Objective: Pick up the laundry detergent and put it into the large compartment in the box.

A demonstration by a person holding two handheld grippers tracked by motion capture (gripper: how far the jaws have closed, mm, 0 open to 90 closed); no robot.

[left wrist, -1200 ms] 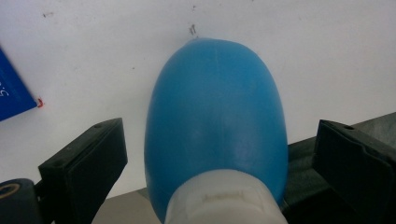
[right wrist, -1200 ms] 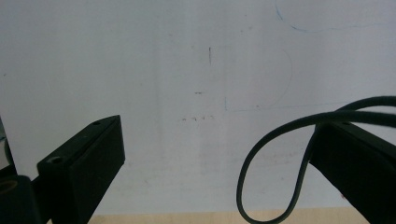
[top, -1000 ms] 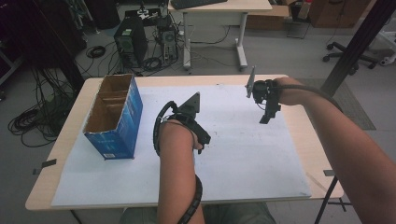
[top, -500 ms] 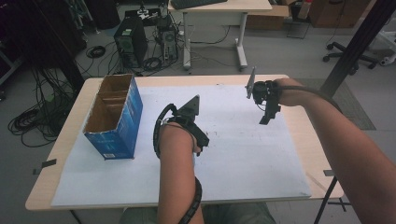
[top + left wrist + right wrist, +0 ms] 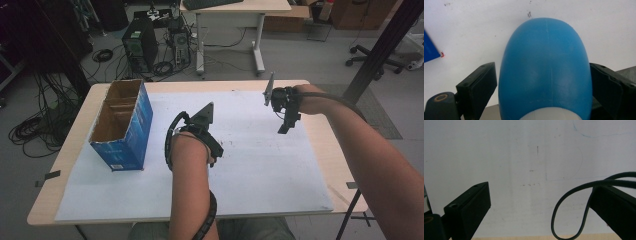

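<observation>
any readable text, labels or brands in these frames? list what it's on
None can be read.
blue box: pale print low on its side, too small and blurred.
white sheet: faint pen strokes and specks, no letters.
blue rounded object between the left gripper's jaws: plain, no marking.

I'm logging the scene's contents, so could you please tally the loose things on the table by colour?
Blue: 2, the open cardboard box at the table's left and the rounded plastic thing between the left gripper's jaws
White: 1, the paper sheet covering the tabletop
Total: 3
</observation>
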